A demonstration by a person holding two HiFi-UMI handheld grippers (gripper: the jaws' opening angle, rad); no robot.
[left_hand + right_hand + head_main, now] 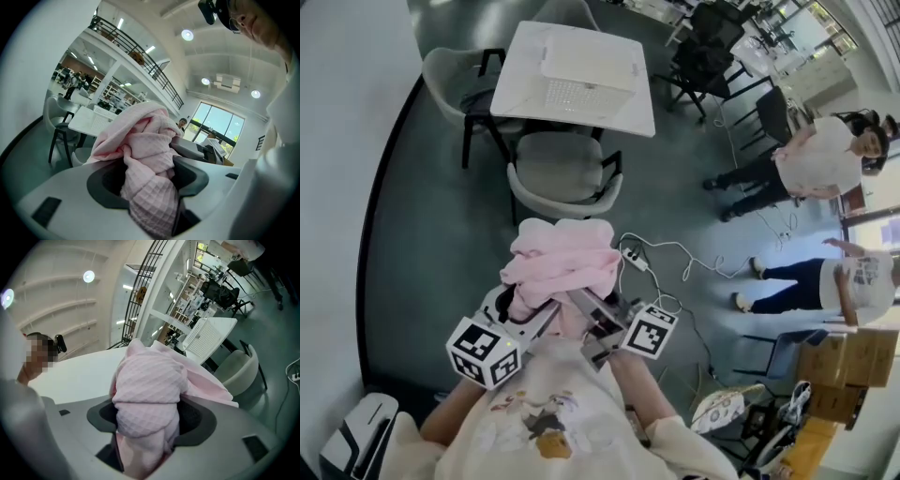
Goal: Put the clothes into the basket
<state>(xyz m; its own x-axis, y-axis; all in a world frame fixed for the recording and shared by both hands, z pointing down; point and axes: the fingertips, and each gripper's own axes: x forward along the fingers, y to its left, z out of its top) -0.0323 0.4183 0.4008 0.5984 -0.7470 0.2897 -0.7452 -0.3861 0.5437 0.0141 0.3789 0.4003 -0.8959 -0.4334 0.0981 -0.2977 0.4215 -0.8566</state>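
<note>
A bunched pink waffle-knit garment [562, 267] is held up in front of me, above the floor, by both grippers at once. My left gripper [546, 317] is shut on its lower left part, and in the left gripper view the cloth [147, 176] fills the gap between the jaws. My right gripper [586, 314] is shut on the lower right part, with the cloth [147, 404] packed between its jaws. The white perforated basket [586, 80] stands on a white table [520, 94] ahead, beyond a grey chair.
A grey chair [567, 173] stands between me and the table, another chair [455, 80] at its left. A white power strip with cables [636, 258] lies on the floor to the right. Two people [825, 159] stand at the far right, near cardboard boxes [848, 370].
</note>
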